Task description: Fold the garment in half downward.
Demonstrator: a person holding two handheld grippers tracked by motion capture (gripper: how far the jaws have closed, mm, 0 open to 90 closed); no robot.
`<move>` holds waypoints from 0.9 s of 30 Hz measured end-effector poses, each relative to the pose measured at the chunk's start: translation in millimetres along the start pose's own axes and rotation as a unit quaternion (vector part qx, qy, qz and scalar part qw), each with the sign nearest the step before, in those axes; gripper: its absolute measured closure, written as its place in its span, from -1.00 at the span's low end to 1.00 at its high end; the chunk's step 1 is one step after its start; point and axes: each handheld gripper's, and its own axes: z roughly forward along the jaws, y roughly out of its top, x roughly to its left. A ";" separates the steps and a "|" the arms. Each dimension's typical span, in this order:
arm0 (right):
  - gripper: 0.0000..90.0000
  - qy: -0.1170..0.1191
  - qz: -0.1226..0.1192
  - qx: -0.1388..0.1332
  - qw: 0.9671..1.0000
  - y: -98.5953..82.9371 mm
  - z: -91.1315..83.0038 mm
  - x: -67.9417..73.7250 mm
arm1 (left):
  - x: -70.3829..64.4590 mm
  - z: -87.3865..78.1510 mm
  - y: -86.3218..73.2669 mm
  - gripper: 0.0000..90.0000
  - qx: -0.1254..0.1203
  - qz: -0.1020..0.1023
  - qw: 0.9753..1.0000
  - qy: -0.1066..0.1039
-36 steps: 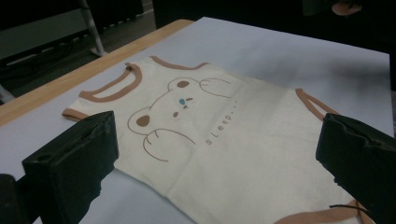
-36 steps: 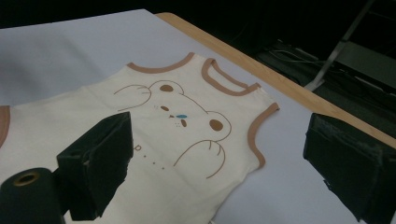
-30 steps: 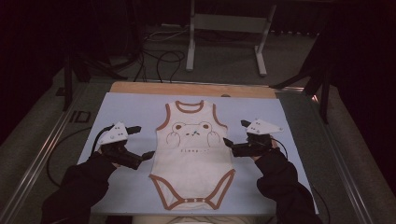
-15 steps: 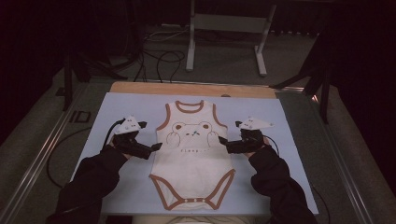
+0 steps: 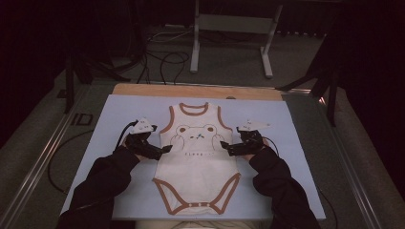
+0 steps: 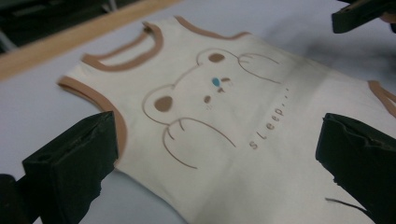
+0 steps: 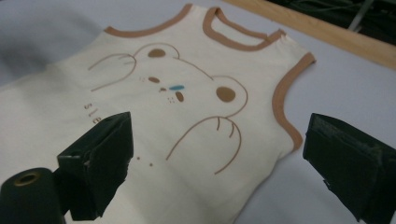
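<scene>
A cream baby bodysuit w/ brown trim is laid flat, face up, at the centre of a pale blue-grey sheet spread over the surface, neckline toward the far edge, snap crotch toward the person. A bear face and the word "sleep..." are printed on the chest. A strip of bare wood is seen along the far edge of the surface, beyond the sheet.

The garment is flanked at chest height by both grippers. The left gripper is held at the bodysuit's left side edge, its jaws spread wide over the armhole trim in the left gripper view, nothing pinched. The right gripper is held at the opposite side edge, jaws likewise spread apart, w/ the other armhole between them in the right gripper view. Dark sleeves are seen entering from the near edge.

Rm. is dim: grey floor, black cables trailing behind the surface, a white metal stand at the back, metal rails along the surface's sides.
</scene>
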 end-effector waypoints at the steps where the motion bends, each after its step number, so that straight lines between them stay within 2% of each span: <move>1: -0.81 0.000 0.003 0.003 1.000 -2.1 2.0 -1.2 | 0.8 1.8 -1.0 -1.00 0.005 0.001 1.000 0.005; 9: -0.71 -0.008 0.024 0.021 0.999 -11.3 14.1 -14.5 | 12.0 16.7 -11.7 -0.96 0.039 -0.015 0.999 0.007; 16: -0.66 -0.012 0.039 0.038 0.998 -17.8 23.2 -24.2 | 19.0 25.9 -20.5 -0.87 0.058 -0.028 0.998 0.020; 19: -0.61 -0.014 0.047 0.043 0.998 -21.3 27.9 -25.8 | 20.2 28.1 -22.1 -0.79 0.063 -0.027 0.997 0.033; 25: -0.29 -0.016 0.058 0.053 0.997 -25.6 33.6 -27.4 | 21.9 34.2 -24.4 -0.65 0.085 -0.039 0.995 0.041; 27: -0.20 -0.014 0.054 0.060 0.997 -26.8 36.2 -27.8 | 21.5 36.2 -25.5 -0.60 0.092 -0.033 0.994 0.047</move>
